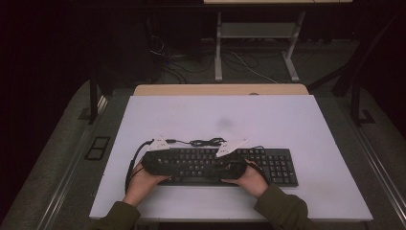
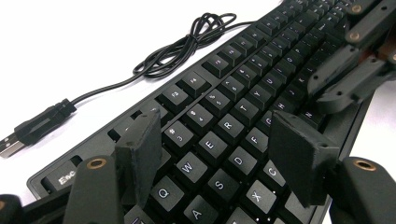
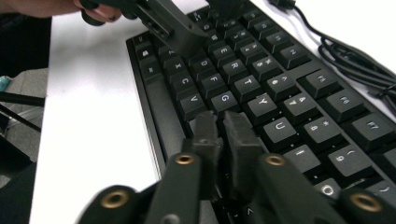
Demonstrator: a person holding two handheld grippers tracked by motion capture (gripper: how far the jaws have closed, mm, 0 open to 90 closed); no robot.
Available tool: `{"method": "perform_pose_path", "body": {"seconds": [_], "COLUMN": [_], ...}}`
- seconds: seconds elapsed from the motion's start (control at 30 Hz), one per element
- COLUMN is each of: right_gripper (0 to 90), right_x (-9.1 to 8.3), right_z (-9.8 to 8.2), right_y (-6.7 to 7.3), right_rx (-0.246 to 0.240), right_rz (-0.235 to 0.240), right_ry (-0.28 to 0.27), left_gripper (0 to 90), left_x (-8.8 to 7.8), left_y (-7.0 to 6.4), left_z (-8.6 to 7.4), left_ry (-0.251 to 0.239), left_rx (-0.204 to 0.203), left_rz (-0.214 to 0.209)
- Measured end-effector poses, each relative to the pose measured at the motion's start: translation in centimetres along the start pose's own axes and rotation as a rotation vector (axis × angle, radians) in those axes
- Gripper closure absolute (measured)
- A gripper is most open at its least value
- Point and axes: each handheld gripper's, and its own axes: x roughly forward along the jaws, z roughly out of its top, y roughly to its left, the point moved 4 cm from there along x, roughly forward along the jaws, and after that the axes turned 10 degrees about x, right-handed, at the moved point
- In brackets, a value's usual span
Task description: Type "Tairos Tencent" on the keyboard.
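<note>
Your right gripper [image 3: 219, 123], jaws nearly together and empty, and your half-open, empty left gripper [image 2: 224, 158] hover over the keyboard [image 1: 230, 165] at lower centre of the table [image 1: 297, 124], so drifting down could press stray keys.

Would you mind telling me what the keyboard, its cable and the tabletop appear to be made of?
Keyboard: looks like matte black plastic, moulded keycaps with printed white legends. Cable: probably rubber- or plastic-sheathed, glossy black, loosely coiled. Tabletop: smooth pale sheet, maybe laminate; hard to tell.
</note>
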Motion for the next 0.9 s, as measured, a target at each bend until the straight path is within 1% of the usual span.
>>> {"method": "perform_pose_path", "body": {"seconds": [0.03, 0.1, 0.17, 0.33, 0.37, 0.43, 0.57, 0.6, 0.63, 0.67, 0.77, 0.87, 0.9], "right_gripper": [75.9, 68.9, 64.7, 52.7, 50.5, 46.1, 38.3, 36.0, 33.0, 30.0, 25.2, 21.0, 19.7], "right_x": [-0.2, -0.6, -1.0, -1.8, -1.9, -2.2, -2.7, -2.8, -2.9, -3.0, -3.2, -3.5, -3.7], "right_z": [0.1, 0.2, 0.2, 0.0, 0.0, -0.1, -0.4, -0.4, -0.5, -0.5, -0.8, -1.0, -1.0], "right_y": [-0.1, -0.1, -0.3, -0.7, -0.7, -0.8, -1.0, -1.0, -1.1, -1.1, -1.3, -1.4, -1.4], "right_rx": [-0.002, 0.007, 0.012, 0.02, 0.025, 0.02, 0.02, 0.022, 0.024, 0.026, 0.031, 0.031, 0.034], "right_rz": [0.004, 0.012, 0.016, 0.019, 0.02, 0.018, 0.023, 0.023, 0.024, 0.021, -0.008, -0.01, -0.01], "right_ry": [-0.008, -0.021, -0.034, -0.051, -0.056, -0.061, -0.074, -0.08, -0.086, -0.088, -0.103, -0.114, -0.118], "left_gripper": [35.3, 36.9, 39.1, 47.6, 49.9, 54.6, 66.5, 69.5, 72.3, 75.2, 82.6, 88.4, 88.9], "left_x": [0.0, 0.0, 0.1, 0.4, 0.5, 0.6, 0.8, 0.9, 1.0, 1.1, 1.3, 1.6, 1.8], "left_y": [0.0, 0.0, -0.1, -0.4, -0.5, -0.6, -0.8, -0.8, -0.8, -0.9, -1.1, -1.2, -1.3], "left_z": [0.0, 0.1, 0.3, 0.8, 0.9, 1.1, 1.6, 1.7, 1.8, 1.9, 2.2, 2.4, 2.5], "left_ry": [0.001, 0.001, -0.003, -0.002, -0.005, -0.009, -0.014, -0.014, -0.012, -0.017, -0.021, -0.022, -0.021], "left_rx": [0.0, 0.001, 0.006, 0.016, 0.019, 0.021, 0.033, 0.031, 0.038, 0.035, 0.037, 0.043, 0.044], "left_rz": [0.0, 0.0, -0.003, -0.015, -0.016, -0.02, -0.033, -0.035, -0.041, -0.046, -0.057, -0.068, -0.07]}}
